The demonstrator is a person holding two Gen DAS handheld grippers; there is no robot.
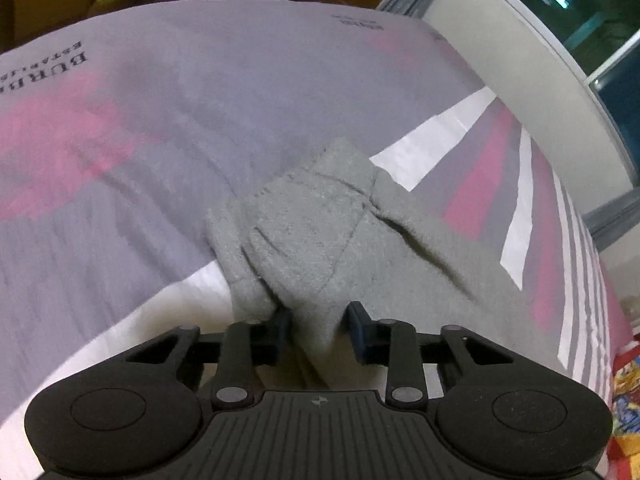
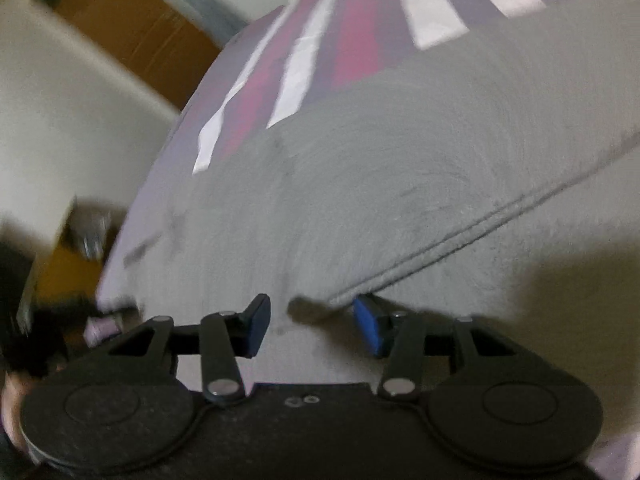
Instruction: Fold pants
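Grey fleece pants [image 1: 312, 236] lie bunched on a bed. In the left wrist view my left gripper [image 1: 318, 326] has a fold of the pants between its two blue pads and is shut on it. In the right wrist view the pants [image 2: 360, 184] spread flat, with a hemmed edge [image 2: 460, 240] running diagonally. My right gripper [image 2: 314, 326] is open, low over the cloth; the hem's corner lies just above its right pad [image 2: 370, 326], nothing between the jaws.
The bedspread [image 1: 160, 120] is grey with pink and white stripes and printed letters. A window [image 1: 592, 20] and white wall stand at right. A brown door [image 2: 132, 32] and wall lie beyond the bed edge. Colourful fabric [image 1: 624, 400] sits at lower right.
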